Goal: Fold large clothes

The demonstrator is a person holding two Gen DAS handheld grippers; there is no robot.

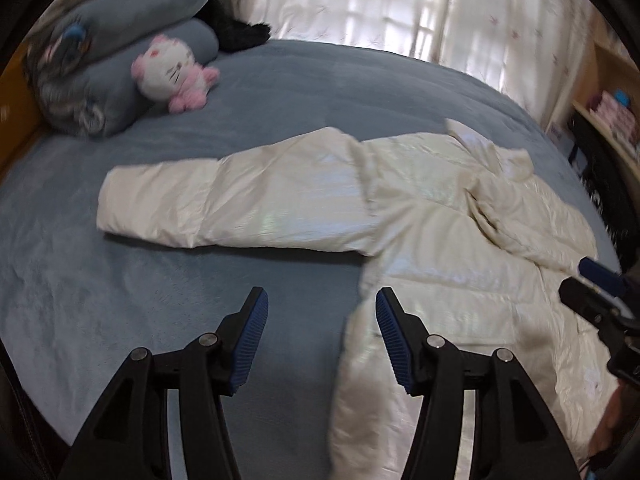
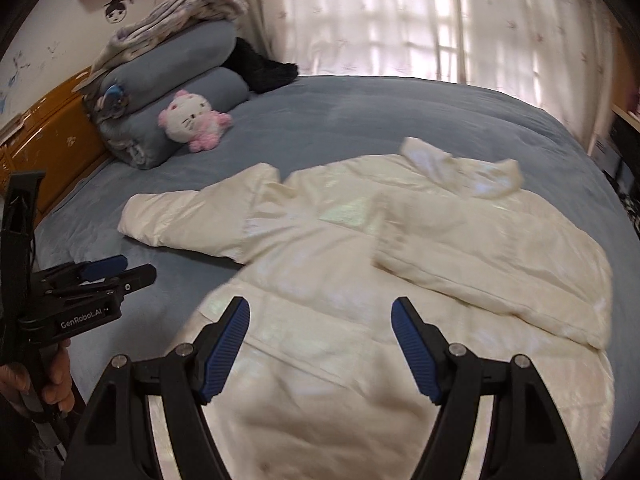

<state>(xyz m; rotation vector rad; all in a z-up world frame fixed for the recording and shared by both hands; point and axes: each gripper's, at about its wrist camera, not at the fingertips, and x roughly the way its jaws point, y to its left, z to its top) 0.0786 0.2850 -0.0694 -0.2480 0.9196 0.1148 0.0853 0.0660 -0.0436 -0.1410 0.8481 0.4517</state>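
Both your grippers are spread with nothing between the pads: your left gripper [image 1: 322, 302] hangs over bare blanket right at the jacket's near edge, and your right gripper [image 2: 320, 312] hovers over the jacket's lower body, neither touching fabric as far as I can tell. Going big to small: the blue-grey bed [image 1: 248, 92] fills nearly everything, with light curtains [image 2: 400, 20] behind it. Your cream puffer jacket [image 2: 360, 280] lies spread flat across the near-right part of the bed, one sleeve [image 1: 224, 208] stretched straight out to the left, the other sleeve [image 2: 500, 280] folded in over the body, collar [image 2: 460, 168] pointing toward the curtains. Stacked grey-blue pillows [image 2: 192, 72] sit at the far left by the wooden headboard [image 2: 48, 140], something black and fuzzy behind them (too blurry to name). A pink-and-white plush cat [image 1: 172, 72] leans on the lowest pillow, well apart from the jacket.
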